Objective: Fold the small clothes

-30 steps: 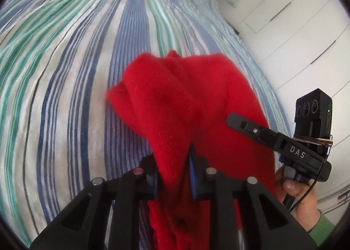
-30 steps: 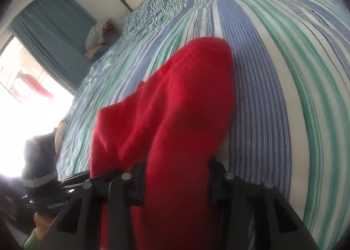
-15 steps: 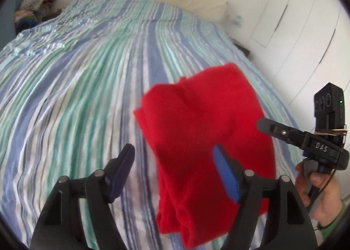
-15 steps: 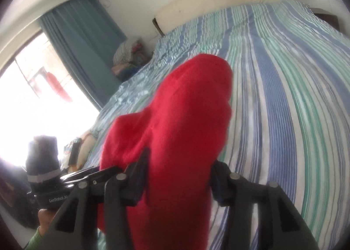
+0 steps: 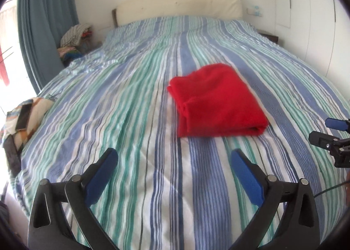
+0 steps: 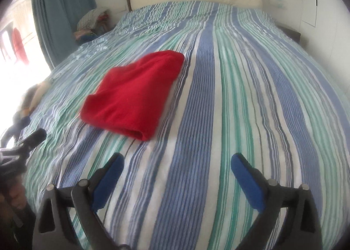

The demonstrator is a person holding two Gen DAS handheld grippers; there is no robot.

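A: Status?
B: The red garment (image 5: 217,102) is laid folded on the bed (image 5: 131,101). The left tool (image 5: 175,170) and right tool (image 6: 176,171) are spread wide, empty.
A: Risk?
B: The fold may be disturbed if brushed.

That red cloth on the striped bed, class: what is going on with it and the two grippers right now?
A person with a handheld gripper in each hand is folding small clothes. The red cloth lies folded on the striped bedspread. The left gripper and right gripper are both open, empty and short of the cloth, touching nothing.
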